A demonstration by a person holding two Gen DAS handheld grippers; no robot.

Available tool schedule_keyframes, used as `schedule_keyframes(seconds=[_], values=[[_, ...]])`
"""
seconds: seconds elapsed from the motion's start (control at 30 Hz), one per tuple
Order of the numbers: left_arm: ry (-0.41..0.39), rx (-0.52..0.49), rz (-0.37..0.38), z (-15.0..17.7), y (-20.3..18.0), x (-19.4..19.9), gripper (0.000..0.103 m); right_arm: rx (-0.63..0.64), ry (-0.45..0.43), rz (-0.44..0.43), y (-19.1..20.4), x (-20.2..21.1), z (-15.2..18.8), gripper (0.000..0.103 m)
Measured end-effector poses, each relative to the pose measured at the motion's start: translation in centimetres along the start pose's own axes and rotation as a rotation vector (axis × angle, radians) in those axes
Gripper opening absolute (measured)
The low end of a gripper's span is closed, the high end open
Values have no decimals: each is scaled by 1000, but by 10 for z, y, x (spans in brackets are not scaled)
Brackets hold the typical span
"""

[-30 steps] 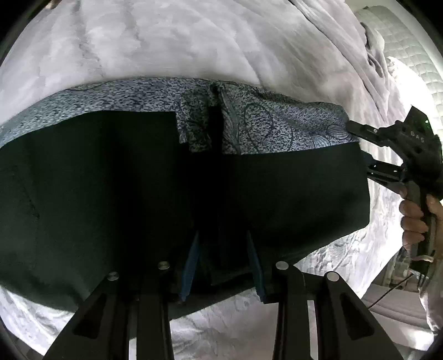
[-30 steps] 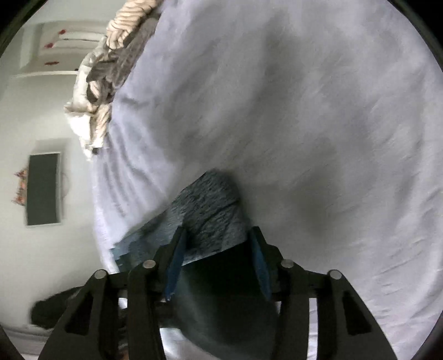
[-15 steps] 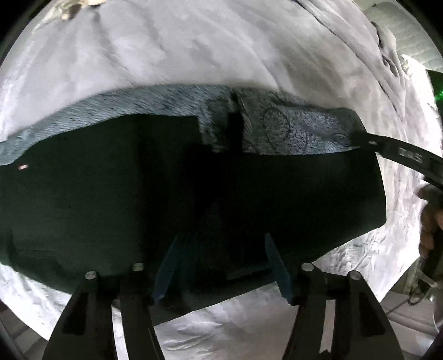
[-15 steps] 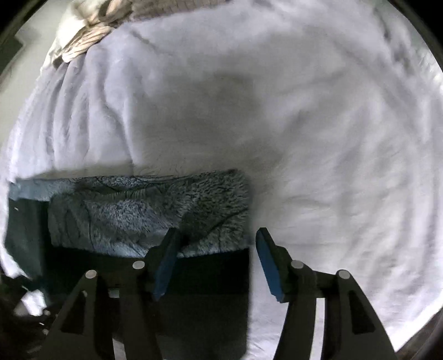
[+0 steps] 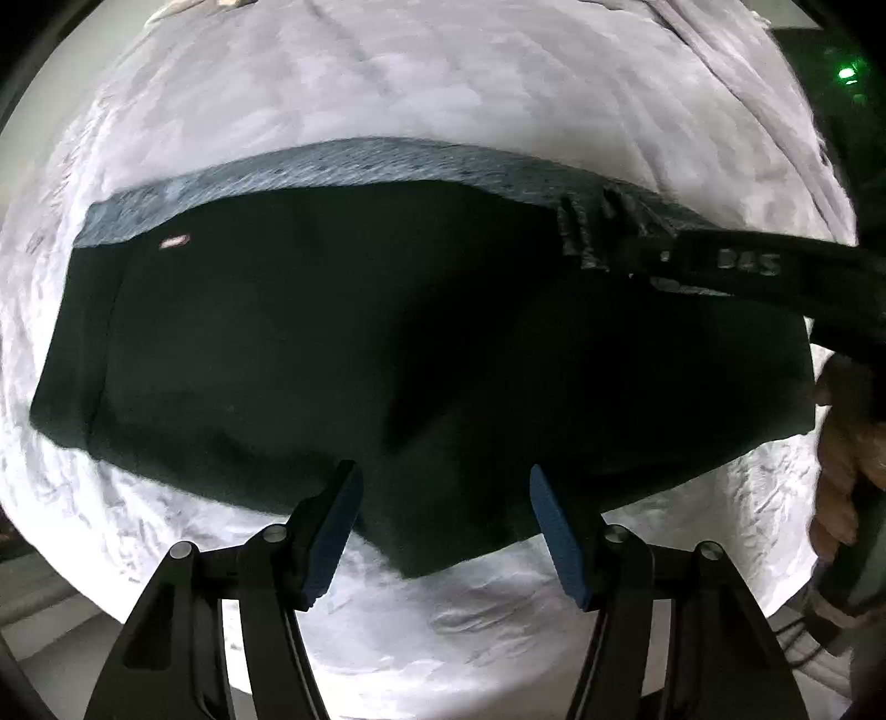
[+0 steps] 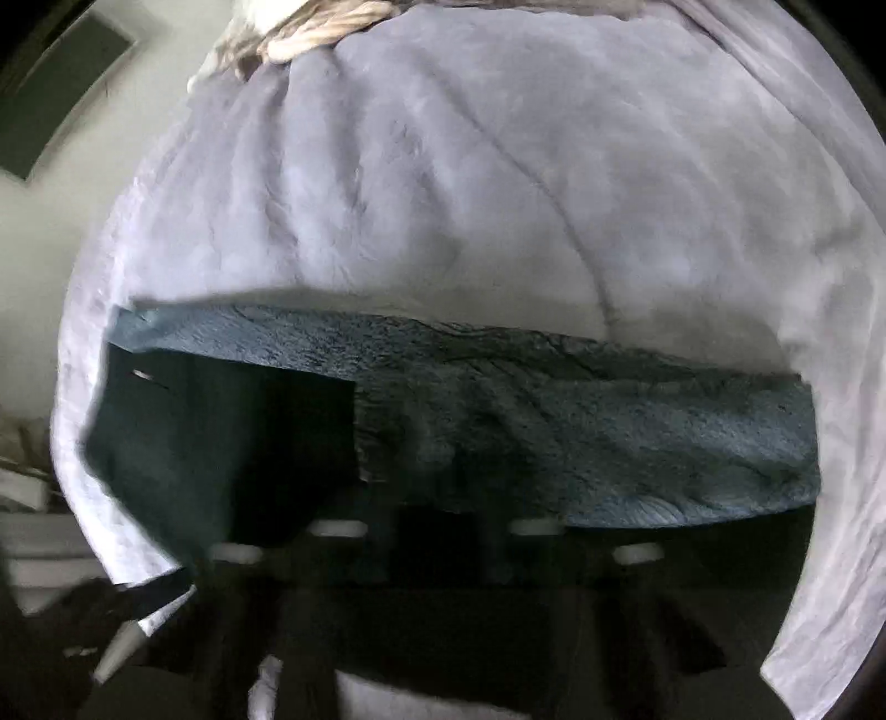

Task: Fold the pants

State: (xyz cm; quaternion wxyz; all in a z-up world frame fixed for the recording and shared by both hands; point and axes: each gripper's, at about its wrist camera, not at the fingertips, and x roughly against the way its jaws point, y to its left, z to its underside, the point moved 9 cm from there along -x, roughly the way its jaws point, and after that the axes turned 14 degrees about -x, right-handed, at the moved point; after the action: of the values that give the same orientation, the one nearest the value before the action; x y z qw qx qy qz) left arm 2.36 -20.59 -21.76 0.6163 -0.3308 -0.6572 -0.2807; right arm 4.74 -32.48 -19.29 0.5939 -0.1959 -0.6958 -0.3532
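Dark green pants (image 5: 343, 343) lie folded flat on the white bedding, with a blue-grey patterned band (image 5: 343, 163) along their far edge. My left gripper (image 5: 446, 498) stands open above the near edge; dark cloth lies below the gap, untouched by the pads. From the right, my right gripper (image 5: 595, 232) reaches over the patterned band, its jaws closing. In the blurred right wrist view the right gripper (image 6: 437, 487) hangs over the seam between the patterned band (image 6: 609, 437) and the dark pants (image 6: 232, 454). Whether cloth is pinched is unclear.
Rumpled white bedding (image 5: 443, 83) surrounds the pants on every side. A person's hand (image 5: 847, 443) holds the right gripper's handle at the right edge. A striped bundle of cloth (image 6: 310, 33) lies at the bed's far end. The bed edge (image 5: 66, 587) drops off at lower left.
My left gripper has opened, let go of the dark cloth and drawn back from it. The right gripper has swung from the band's right end inward along the far edge, its jaws narrowing.
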Motion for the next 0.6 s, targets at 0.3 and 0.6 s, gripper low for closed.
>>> schedule_keyframes(seconds=[0.3, 0.6], values=[[36, 14, -28, 23, 10, 2, 64, 3, 100, -244, 31, 11, 15, 16], [61, -10, -64, 33, 2, 18, 64, -64, 110, -36, -57, 29, 42, 52]])
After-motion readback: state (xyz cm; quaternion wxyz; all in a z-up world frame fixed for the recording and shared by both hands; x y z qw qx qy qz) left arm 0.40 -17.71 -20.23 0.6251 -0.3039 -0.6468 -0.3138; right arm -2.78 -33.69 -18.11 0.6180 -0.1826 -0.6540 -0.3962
